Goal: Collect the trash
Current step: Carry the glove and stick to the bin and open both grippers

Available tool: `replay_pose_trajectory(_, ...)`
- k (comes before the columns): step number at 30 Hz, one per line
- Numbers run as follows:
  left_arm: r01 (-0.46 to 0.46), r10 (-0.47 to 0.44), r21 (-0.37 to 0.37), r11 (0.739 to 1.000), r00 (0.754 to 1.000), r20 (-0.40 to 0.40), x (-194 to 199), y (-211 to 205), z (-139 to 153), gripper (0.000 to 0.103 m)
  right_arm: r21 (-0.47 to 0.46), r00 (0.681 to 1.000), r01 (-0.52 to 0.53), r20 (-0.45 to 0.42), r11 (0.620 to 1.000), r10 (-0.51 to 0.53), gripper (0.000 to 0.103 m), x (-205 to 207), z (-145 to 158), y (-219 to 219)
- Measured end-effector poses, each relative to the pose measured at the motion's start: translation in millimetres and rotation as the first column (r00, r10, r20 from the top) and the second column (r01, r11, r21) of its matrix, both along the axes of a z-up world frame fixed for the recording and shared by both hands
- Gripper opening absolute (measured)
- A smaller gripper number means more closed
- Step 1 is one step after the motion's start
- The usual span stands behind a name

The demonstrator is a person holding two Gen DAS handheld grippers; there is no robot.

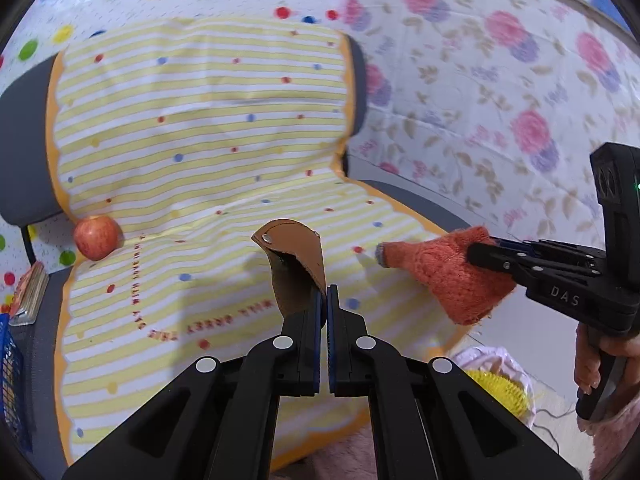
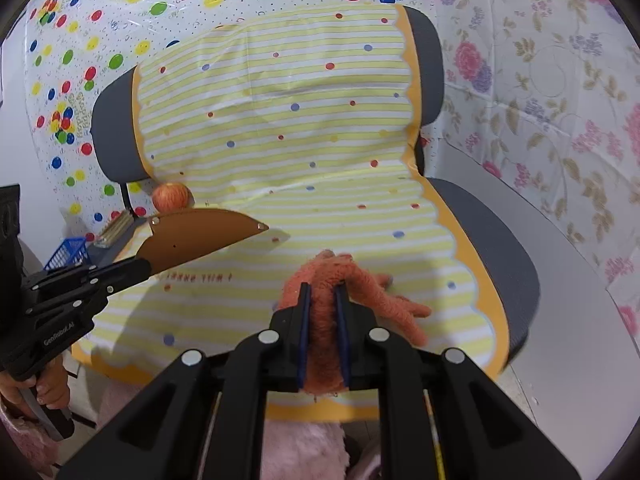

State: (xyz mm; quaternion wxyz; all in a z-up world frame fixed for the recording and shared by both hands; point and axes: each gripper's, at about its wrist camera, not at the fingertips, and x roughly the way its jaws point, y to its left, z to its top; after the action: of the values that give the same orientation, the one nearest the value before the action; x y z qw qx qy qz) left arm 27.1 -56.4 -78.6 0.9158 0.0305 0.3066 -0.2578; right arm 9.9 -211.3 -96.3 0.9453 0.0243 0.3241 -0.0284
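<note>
Striped chair cover (image 1: pixel 208 128) below both grippers — left gripper (image 1: pixel 325 300) pinches a stiff, light leather flap (image 1: pixel 298 264) at its edge; right gripper (image 2: pixel 323 300) clamps a soft orange glove (image 2: pixel 360 292) mid-cuff.

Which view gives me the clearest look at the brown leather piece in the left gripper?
The right wrist view: the brown leather piece shows side-on, its whole flat length with rivets, sticking out of the left gripper. The left wrist view sees it from behind, curled and foreshortened, partly hidden by the fingers.

You see a smooth, matt tan leather flap (image 1: pixel 298 264) with metal rivets, a fuzzy orange knit glove (image 1: pixel 448 276), glossy plastic sheeting (image 2: pixel 280 152), and a shiny-skinned apple (image 1: pixel 97 237).
</note>
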Motion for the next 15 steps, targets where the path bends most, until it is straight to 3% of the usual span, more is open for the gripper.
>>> replay_pose_trajectory(9,0.158,-0.158,-0.012,0.987,0.987,0.003,-52.5,-45.1,-7.0,0.003,-0.057,0.996,0.084,0.028,0.995,-0.083,0.012,-74.9,4.7,-10.6)
replay_pose_trajectory(15,0.282,-0.282,-0.005,0.960,0.959,-0.008,-84.8,-81.1,-14.4,0.003,-0.086,0.982,0.189,0.019,0.978,-0.188,0.012,-128.3,2.7,-29.5)
